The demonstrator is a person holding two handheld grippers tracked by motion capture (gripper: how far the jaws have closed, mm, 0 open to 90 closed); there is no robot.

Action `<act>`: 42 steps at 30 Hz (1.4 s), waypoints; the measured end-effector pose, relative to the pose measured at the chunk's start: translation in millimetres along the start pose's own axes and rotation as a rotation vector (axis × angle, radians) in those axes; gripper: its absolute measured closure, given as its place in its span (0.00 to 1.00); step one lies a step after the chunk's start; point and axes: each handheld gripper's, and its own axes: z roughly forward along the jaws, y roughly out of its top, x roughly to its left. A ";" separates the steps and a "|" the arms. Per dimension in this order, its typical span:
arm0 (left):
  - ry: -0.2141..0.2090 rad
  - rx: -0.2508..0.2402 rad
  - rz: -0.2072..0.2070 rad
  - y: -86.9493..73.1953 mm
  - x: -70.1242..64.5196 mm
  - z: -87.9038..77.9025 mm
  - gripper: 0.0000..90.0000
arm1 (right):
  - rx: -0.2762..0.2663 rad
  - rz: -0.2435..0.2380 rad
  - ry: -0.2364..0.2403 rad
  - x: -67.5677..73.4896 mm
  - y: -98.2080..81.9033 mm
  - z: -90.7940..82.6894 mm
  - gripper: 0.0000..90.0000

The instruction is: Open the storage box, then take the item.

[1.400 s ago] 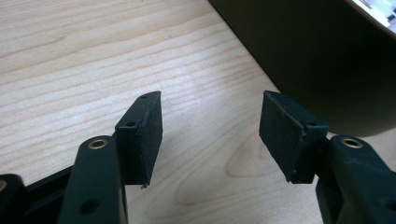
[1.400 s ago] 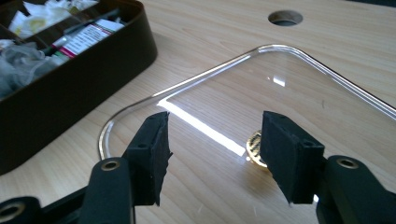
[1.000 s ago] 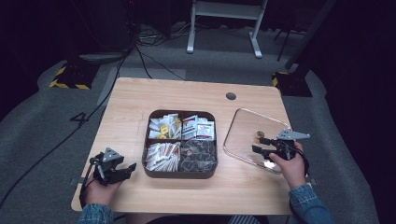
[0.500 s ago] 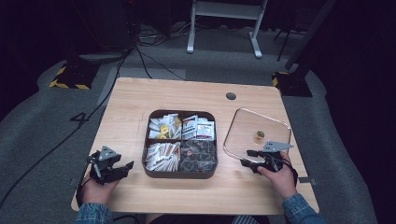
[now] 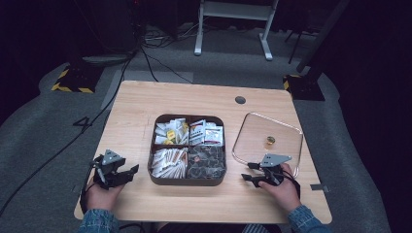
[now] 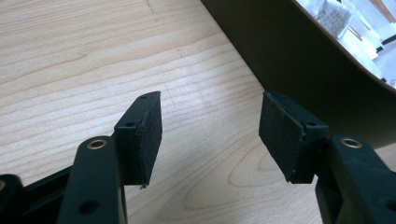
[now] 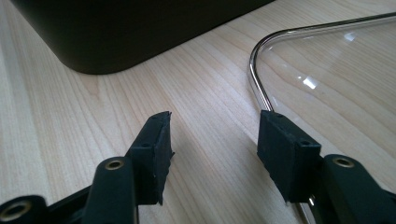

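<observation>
The right gripper (image 5: 250,172), its jaws apart with nothing between them and just closing, sits at the near corner of the clear square glass lid (image 5: 284,128), right of the dark compartment tray (image 5: 160,180). The left gripper (image 5: 127,171) rests left of that tray, gaping and empty.

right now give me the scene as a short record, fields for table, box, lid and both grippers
table: light wood table
box: dark four-compartment tray, packets and sachets inside, uncovered
lid: clear glass lid lying flat to the right of the tray, small gold knob at its centre
left gripper: left gripper low by the tray's left side, jaws apart, nothing between them
right gripper: right gripper at the lid's near left corner, jaws have just been closing, only bare wood between them, one jaw over the rim
</observation>
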 end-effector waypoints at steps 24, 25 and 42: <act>-0.016 -0.097 -0.011 23.7 -7.2 -5.9 0.44 | 0.001 -0.012 -0.011 2.0 -0.5 0.0 0.49; -0.018 -0.098 0.004 26.4 -10.6 -8.9 0.44 | 0.002 -0.011 -0.010 1.8 -0.4 -0.1 0.49; -0.119 -0.063 0.065 48.5 -45.2 -14.5 0.53 | 0.001 -0.011 -0.011 2.0 -0.4 0.0 0.49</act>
